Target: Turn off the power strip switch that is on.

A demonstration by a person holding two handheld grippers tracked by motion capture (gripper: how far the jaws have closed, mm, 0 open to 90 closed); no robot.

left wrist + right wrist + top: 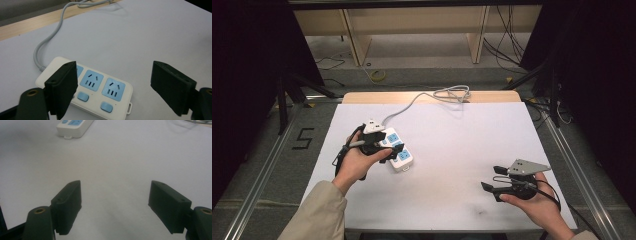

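A white power strip (395, 150) with blue sockets lies flat left of centre on the counter (462, 150), its grey cord (422, 97) trailing to the far edge. The left tool (113, 87) hovers over it, jaws wide apart; the right tool (115, 205), also spread and empty, sits near the right front corner.

Left hand-held gripper (382, 145) and right hand-held gripper (492, 191) both gape wide, empty.

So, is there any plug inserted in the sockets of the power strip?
No: in the left gripper view, the two fully visible blue sockets of the power strip are empty, and the left gripper hangs open above it.
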